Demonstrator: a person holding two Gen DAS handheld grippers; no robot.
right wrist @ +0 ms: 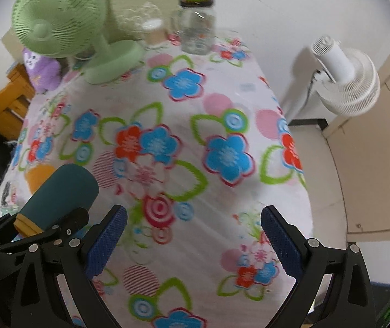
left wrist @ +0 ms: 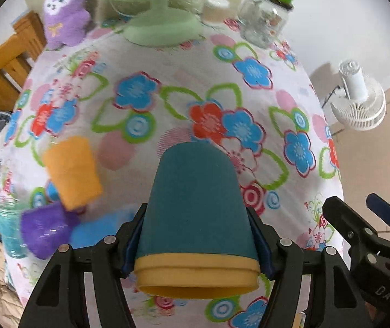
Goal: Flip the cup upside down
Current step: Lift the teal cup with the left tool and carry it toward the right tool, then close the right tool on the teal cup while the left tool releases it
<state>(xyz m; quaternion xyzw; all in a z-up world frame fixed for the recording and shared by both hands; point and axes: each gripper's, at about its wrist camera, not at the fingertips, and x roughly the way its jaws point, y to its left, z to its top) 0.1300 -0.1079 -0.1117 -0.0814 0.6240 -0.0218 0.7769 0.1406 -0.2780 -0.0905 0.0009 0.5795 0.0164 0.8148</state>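
- Left claw (left wrist: 197,248) clamped on teal cup (left wrist: 195,205) near its yellow rim, closed base pointing forward, mouth back toward the camera.
- Long axis of teal cup along the fingers, above the flowered bench (left wrist: 167,109); whether clear of it cannot be told.
- Right claw (right wrist: 193,246) spread wide, holding nothing, just right of teal cup.
- Orange cup (left wrist: 72,172), purple cup (left wrist: 44,232) and blue glass (left wrist: 9,229) crowded left of teal cup.
- Open cloth ahead and right of teal cup; bench edge further right.
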